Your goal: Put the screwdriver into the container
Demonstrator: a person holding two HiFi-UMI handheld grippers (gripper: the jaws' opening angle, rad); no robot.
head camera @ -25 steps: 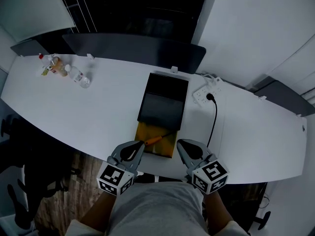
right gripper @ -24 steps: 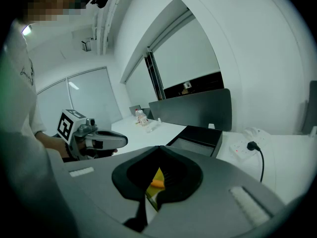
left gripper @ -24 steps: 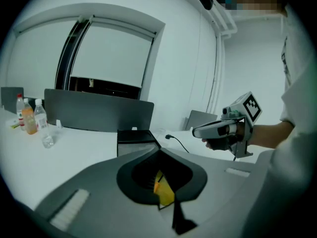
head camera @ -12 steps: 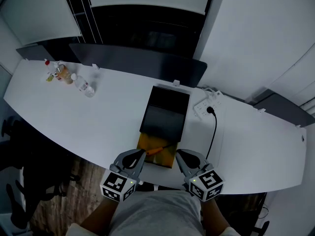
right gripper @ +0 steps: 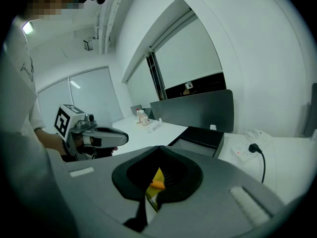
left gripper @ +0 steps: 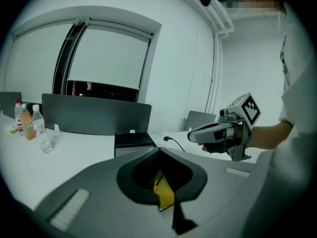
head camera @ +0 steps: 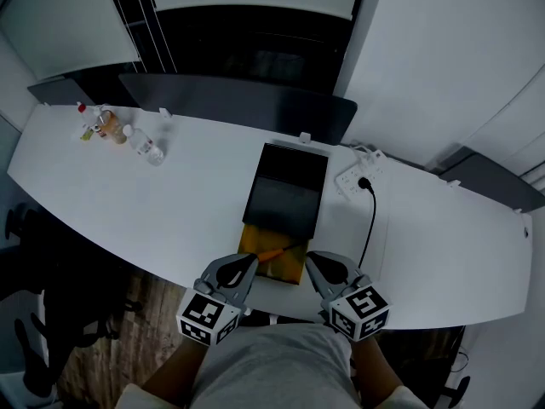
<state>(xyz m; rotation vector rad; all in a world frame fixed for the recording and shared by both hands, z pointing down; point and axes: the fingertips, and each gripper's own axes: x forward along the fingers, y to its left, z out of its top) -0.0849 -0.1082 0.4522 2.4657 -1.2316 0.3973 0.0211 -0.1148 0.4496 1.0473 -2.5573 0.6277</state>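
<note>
A screwdriver (head camera: 271, 254) with an orange handle lies across a yellow pad (head camera: 288, 269) at the table's near edge. Just beyond it stands the black rectangular container (head camera: 285, 192), open at the top. My left gripper (head camera: 249, 264) is shut and empty, its tip just left of the handle. My right gripper (head camera: 312, 261) is shut too, right of the pad. In the right gripper view the orange handle (right gripper: 157, 185) shows through the gap behind the joined jaws. The left gripper view shows only the yellow pad (left gripper: 164, 195) there.
A white power strip (head camera: 358, 164) with a black cable (head camera: 370, 216) lies right of the container. Bottles (head camera: 140, 147) and small items (head camera: 95, 126) stand at the table's far left. A dark screen (head camera: 238, 100) runs along the white table's (head camera: 128, 203) back edge.
The head view has shifted a little. Both grippers stay shut at the near edge, either side of the yellow pad. The screwdriver lies where it was.
</note>
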